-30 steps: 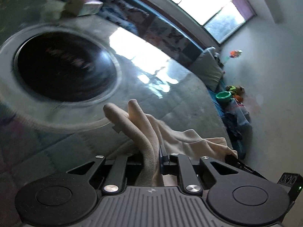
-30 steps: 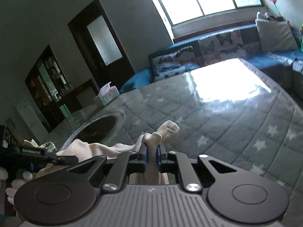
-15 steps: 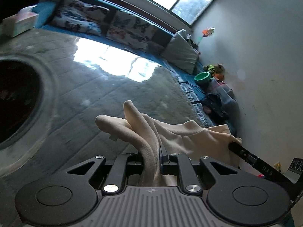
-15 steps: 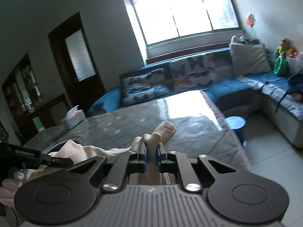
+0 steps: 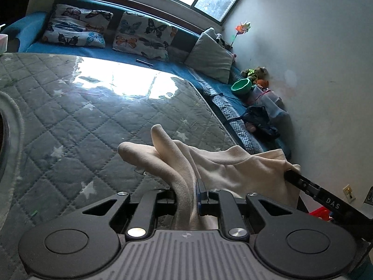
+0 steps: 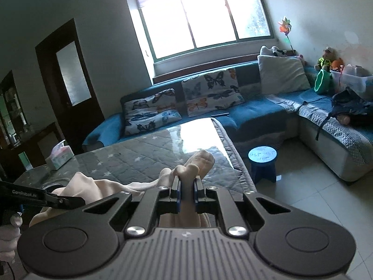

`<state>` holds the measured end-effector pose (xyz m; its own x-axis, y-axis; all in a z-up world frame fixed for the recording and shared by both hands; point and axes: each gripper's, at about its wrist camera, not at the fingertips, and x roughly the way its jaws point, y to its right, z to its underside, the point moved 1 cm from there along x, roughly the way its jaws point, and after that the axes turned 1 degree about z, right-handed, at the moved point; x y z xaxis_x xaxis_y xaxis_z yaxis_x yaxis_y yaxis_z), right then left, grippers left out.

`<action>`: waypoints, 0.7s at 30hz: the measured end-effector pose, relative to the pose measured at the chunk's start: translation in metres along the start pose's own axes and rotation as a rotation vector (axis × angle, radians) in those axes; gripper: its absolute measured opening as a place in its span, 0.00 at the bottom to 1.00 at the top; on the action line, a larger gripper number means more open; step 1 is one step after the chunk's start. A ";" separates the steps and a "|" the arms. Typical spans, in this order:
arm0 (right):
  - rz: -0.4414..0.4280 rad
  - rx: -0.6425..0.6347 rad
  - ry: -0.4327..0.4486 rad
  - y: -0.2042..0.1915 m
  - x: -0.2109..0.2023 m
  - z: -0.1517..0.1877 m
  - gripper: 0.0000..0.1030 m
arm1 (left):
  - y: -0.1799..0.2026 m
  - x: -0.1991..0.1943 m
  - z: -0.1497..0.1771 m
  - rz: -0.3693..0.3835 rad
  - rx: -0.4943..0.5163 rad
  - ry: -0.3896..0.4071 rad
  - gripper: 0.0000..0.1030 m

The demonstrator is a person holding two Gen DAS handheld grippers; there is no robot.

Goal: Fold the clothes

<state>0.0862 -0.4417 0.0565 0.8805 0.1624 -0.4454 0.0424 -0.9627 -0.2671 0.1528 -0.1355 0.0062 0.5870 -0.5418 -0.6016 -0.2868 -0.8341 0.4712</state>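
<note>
both views swung round vs a sec ago: dark round inset that filled left view then now just a sliver at far left edge, sofa [image 5: 98, 51] + wall now ahead. right view went from looking across surface [image 6: 144, 149] to looking past its end at floor, stool [image 6: 262, 155] + sofa corner. so garment carried sideways toward right end of surface, held up, not laid out.

left gripper [image 5: 188, 191] clamped on a thick bunch of cream garment [image 5: 223, 165]; right gripper [image 6: 186, 191] pinched tight on another bunch of same garment, cloth poking up past tips. other gripper seen in each view, cloth stretched between the two, sagging a bit in middle. prob holding two corners/shoulders, can't tell which part. grip unchanged across the sec.

meaning for task: likely still in spread/position step, no fold made yet. need to bring it down flat on surface first.

edges + room: quilted surface bare ahead of left gripper, plenty of room there. right edge of surface runs just beside right gripper, drop to tiled floor beyond; stool near that edge. tissue box [image 6: 59, 155] at far left corner, well apart. risk: garment laid too far right hangs off edge. better to shift back left before lowering.
</note>
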 end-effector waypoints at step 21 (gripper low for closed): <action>0.074 0.011 -0.025 0.013 0.021 0.019 0.11 | -0.023 0.015 0.023 -0.105 -0.013 -0.061 0.23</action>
<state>0.0967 -0.4465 0.0277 0.8691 0.0967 -0.4851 -0.0275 -0.9698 -0.2425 0.1503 -0.1268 -0.0286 0.5660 -0.4572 -0.6860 -0.2161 -0.8853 0.4118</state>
